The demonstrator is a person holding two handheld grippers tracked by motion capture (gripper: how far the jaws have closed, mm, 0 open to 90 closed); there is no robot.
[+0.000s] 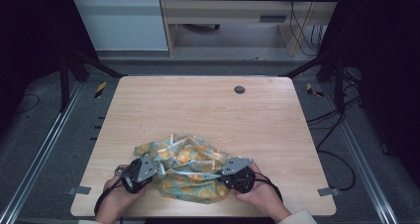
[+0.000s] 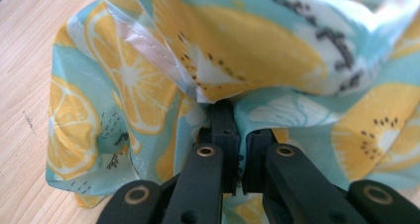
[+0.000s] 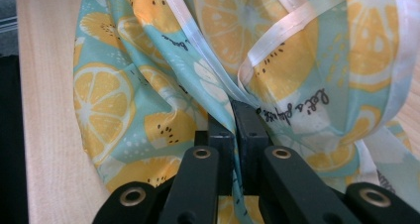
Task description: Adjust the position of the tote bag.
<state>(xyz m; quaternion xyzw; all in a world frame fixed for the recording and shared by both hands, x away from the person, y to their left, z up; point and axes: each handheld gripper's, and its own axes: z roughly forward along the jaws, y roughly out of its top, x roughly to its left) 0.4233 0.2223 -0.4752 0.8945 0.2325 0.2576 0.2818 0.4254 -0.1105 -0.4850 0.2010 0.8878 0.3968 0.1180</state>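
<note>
Nearest, at the front edge of the tabletop (image 1: 277, 115), a person's two hands come in from below, each holding a hand-held gripper. The left hand-held gripper (image 1: 144, 170) sits at the left side of a crumpled cloth (image 1: 190, 167) printed with orange and lemon slices on pale teal; the right hand-held gripper (image 1: 229, 173) sits at its right side, so the cloth lies bunched between the two, close to the person. Each carries a grey three-cornered plate on top.

In the left gripper view the black jaws of the left hand-held gripper (image 2: 236, 130) stand pressed together with a fold of the cloth (image 2: 237, 40) pinched between them, the fabric rising and billowing just beyond the tips, a white hem running along one fold. In the right gripper view the right hand-held gripper (image 3: 237, 122) is likewise clamped tight on the cloth (image 3: 148, 60), with a white edge tape (image 3: 292, 28) looping above the jaws.

Farther off, the light wood tabletop carries a small round grey cable port (image 1: 239, 89) near its far edge, well apart from the cloth.
</note>
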